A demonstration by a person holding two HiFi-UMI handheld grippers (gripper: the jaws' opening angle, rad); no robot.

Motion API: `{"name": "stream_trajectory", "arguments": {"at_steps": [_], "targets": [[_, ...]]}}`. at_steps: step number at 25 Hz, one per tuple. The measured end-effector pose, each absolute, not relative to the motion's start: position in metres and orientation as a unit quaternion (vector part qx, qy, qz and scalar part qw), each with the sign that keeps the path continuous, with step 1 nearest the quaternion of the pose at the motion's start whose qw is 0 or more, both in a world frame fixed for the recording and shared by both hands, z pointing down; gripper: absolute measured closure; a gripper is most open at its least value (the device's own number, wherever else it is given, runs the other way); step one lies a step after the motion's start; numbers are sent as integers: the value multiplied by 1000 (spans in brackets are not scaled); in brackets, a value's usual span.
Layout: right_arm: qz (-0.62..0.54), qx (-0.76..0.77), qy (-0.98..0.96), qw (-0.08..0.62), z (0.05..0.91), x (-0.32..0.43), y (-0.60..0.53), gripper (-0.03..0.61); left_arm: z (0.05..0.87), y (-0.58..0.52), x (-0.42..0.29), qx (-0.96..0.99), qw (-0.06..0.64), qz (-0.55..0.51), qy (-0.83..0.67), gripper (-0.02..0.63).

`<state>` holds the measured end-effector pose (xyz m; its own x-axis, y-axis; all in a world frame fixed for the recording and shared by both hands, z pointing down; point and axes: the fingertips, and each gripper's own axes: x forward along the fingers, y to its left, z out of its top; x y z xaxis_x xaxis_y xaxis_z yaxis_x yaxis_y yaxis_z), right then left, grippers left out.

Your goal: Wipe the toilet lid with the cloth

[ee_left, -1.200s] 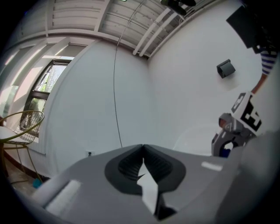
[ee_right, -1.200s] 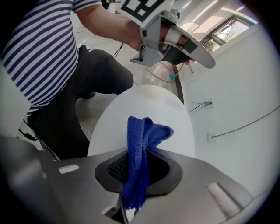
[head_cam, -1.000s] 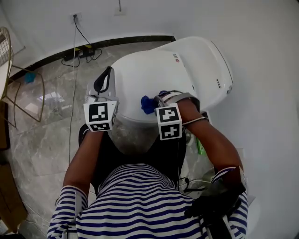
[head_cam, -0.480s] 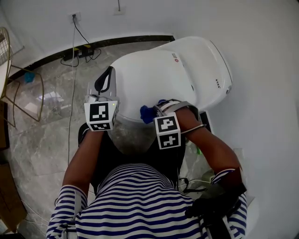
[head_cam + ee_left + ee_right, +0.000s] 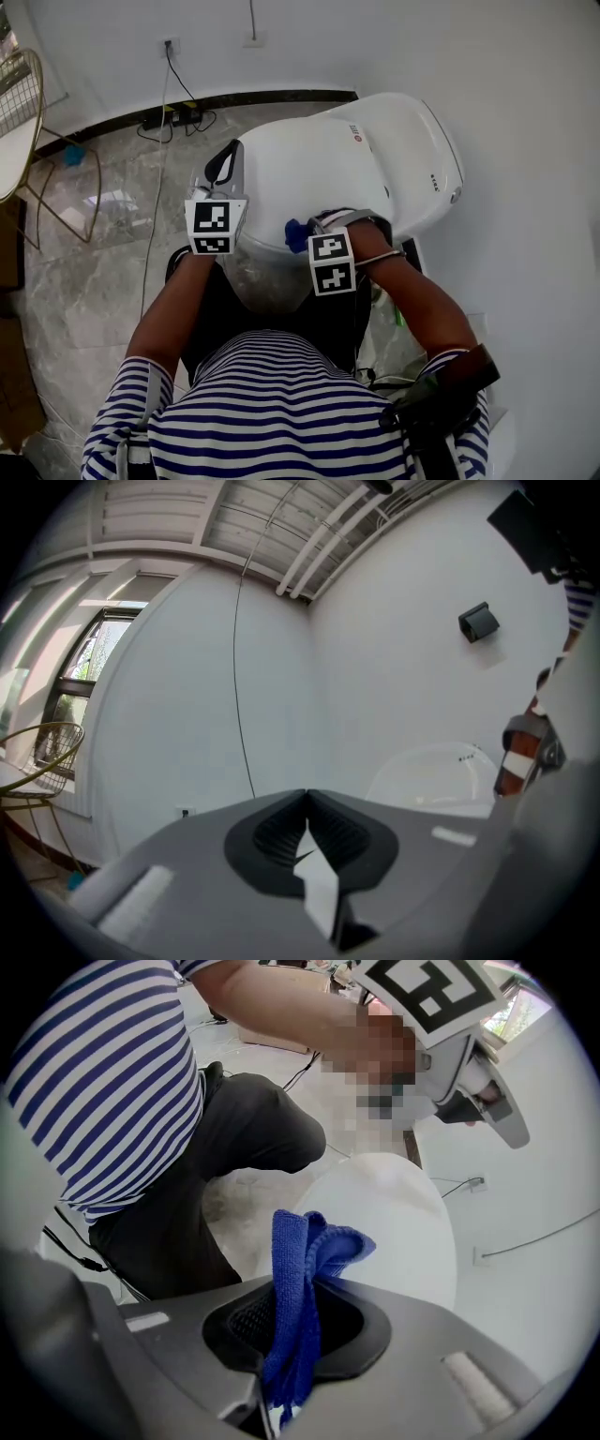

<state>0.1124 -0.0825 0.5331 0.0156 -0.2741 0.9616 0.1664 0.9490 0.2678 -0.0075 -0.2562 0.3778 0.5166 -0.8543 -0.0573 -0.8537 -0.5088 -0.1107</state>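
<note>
Two grippers are in front of the person in the head view. The left gripper (image 5: 223, 169) is over the left edge of the toilet lid (image 5: 309, 159), pointing away from the person. The right gripper (image 5: 309, 231) is at the near edge of the lid, and a small blue cloth (image 5: 294, 234) shows at its tip. The lid is white, smooth, glossy and gently domed. The floor (image 5: 103, 244) is grey marble-like stone.

In the left gripper view, the dark ribbed pads meet at their tips with nothing between them, so this gripper is closed and empty. Behind it are a plain white wall (image 5: 187, 696) and a part of the white toilet.

In the right gripper view, the jaws are clamped on the cloth (image 5: 305, 1251). The cloth passes between the pads, and a folded bunch stands out beyond them, over the lid (image 5: 394, 1213).

The cloth looks like a soft, light terry or microfibre weave. It should bend easily and press flat against the curved lid. The grip sits low on the fold, which seems suitable, because the free bunch is left for wiping. The glossy lid probably gives little friction, so the cloth should slide easily.
</note>
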Motion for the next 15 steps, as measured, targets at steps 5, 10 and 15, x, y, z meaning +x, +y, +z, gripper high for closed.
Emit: {"name": "stream_trajectory", "arguments": {"at_steps": [5, 10, 15], "targets": [[-158, 41, -683, 712, 530, 111, -79, 514, 373, -258, -6, -866, 65, -11, 496, 609], [-158, 38, -683, 712, 531, 114, -80, 514, 372, -257, 2, -865, 66, -17, 497, 609], [-177, 33, -682, 709, 519, 110, -91, 514, 374, -252, -1, -864, 62, -11, 500, 609]]}}
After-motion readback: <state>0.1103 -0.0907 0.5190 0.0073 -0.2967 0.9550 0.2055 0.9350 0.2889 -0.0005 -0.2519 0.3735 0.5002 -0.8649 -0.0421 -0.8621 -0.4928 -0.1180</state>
